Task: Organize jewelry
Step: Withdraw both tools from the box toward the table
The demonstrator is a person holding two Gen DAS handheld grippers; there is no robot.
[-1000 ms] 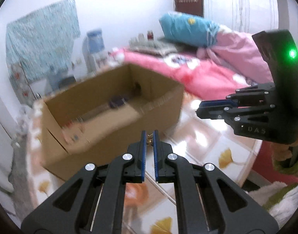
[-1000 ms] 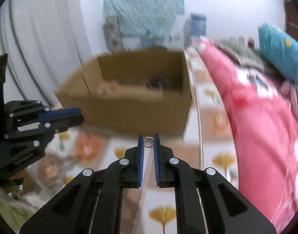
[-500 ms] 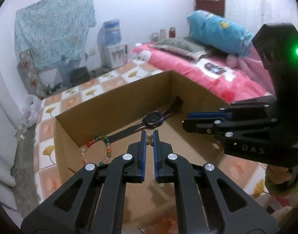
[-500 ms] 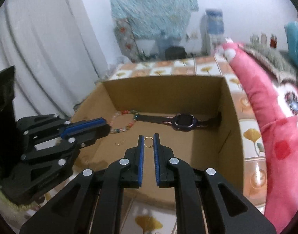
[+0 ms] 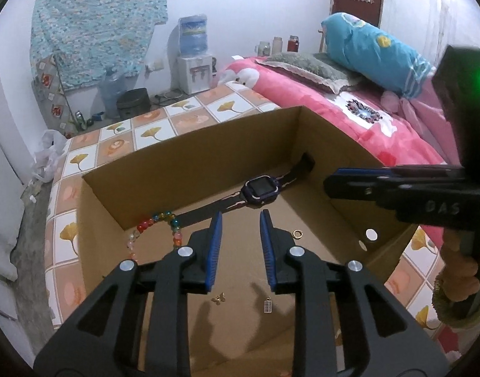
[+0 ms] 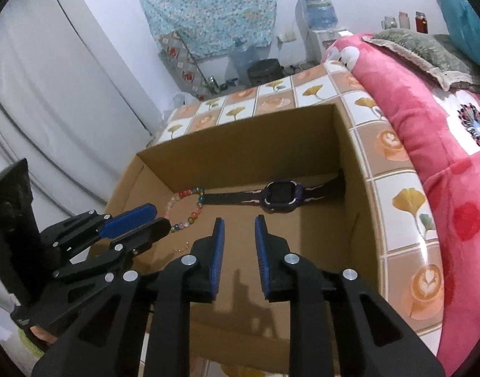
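White walls (image 5: 246,3), pink bed (image 5: 375,125), tiled surface (image 6: 394,169).

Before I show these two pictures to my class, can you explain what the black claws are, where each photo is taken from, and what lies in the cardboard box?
A person holds one claw tool in each hand; a camera on each looks along its fingers. One picture looks out from the left claw, the other from the right claw. Both are open and hold nothing. In the cardboard box lie a purple watch, a bead bracelet, a small gold ring and two tiny gold charms. The box sits on a tiled surface beside a pink blanket.
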